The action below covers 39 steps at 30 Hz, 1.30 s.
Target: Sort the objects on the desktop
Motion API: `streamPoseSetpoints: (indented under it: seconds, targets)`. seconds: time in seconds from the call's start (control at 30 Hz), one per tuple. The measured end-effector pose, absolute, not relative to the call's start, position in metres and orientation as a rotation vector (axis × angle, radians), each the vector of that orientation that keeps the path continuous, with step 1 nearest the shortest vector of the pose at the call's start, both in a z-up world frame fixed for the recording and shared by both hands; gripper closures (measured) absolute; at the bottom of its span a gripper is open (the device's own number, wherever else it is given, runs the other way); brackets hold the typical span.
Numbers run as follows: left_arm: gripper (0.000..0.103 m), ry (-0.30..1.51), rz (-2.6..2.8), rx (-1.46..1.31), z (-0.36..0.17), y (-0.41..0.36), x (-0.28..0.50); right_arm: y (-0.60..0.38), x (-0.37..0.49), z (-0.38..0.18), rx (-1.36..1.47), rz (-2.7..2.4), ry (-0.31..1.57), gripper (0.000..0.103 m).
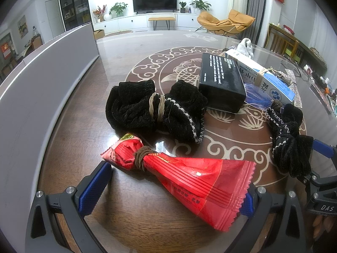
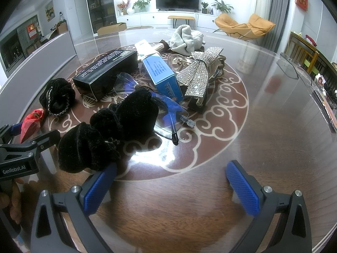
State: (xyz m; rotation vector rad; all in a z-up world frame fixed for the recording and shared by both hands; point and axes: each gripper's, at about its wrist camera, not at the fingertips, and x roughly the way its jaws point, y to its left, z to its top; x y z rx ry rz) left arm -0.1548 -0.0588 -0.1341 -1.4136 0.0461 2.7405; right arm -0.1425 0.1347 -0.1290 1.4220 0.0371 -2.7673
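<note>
A red snack packet (image 1: 189, 175), cinched with a brown hair tie, lies on the table between the wide-apart fingers of my open left gripper (image 1: 174, 181); its broad end touches the right pad (image 1: 246, 204). Behind it rests a black velvet bundle (image 1: 153, 107) bound with tan bands. My right gripper (image 2: 171, 168) stands open over bare table, its left finger (image 2: 99, 187) just under a second black velvet scrunchie (image 2: 107, 130). Further back lie a black box (image 2: 107, 71), a blue and white box (image 2: 162, 73), clear glasses (image 2: 166, 113) and a rhinestone bow clip (image 2: 198, 73).
A grey panel (image 1: 42, 80) runs along the table's left side. A white cloth (image 2: 187, 38) sits behind the boxes. The round glass-topped table (image 2: 263, 126) is bare to the right of the pile. A person's hand (image 2: 8, 198) holds the left gripper.
</note>
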Motion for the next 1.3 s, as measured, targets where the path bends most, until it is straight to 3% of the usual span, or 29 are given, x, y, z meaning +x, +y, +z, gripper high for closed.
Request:
streamPoseSetpoints:
  seconds: [1.3]
  targets:
    - [0.000,0.056,2.722,-1.406,-0.130,-0.057,-0.177,0.135,-0.141,-0.129,1.422,-2.768,0.037,0.000]
